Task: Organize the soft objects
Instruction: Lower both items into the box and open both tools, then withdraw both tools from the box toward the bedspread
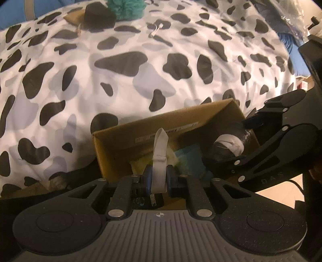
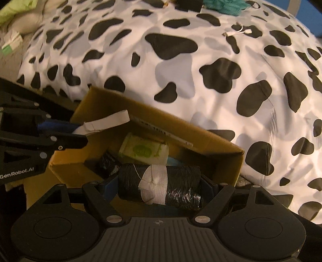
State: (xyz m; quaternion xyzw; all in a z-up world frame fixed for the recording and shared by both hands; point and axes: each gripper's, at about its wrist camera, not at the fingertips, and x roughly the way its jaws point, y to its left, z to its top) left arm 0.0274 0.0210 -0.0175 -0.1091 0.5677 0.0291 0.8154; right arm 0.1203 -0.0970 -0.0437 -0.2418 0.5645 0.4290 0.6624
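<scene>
An open cardboard box (image 1: 128, 141) (image 2: 201, 137) sits at the near edge of a cow-print bedspread (image 1: 140, 66) (image 2: 201, 66). My left gripper (image 1: 159, 179) is shut on a white elastic band (image 1: 160, 159), held over the box; it also shows in the right wrist view (image 2: 104, 122). My right gripper (image 2: 161, 187) is shut on a black roll wrapped with a white band (image 2: 159, 186), held just above the box; the roll shows in the left wrist view (image 1: 227, 149). Inside the box lie a white-and-green packet (image 2: 143, 151) and a small black bundle (image 2: 108, 161).
At the far side of the bedspread lie a black object (image 1: 98, 16), a teal fluffy item (image 1: 124, 8) (image 2: 223, 6) and a white cable (image 2: 239, 31). A pale pillow and green items (image 2: 18, 14) sit at the far left.
</scene>
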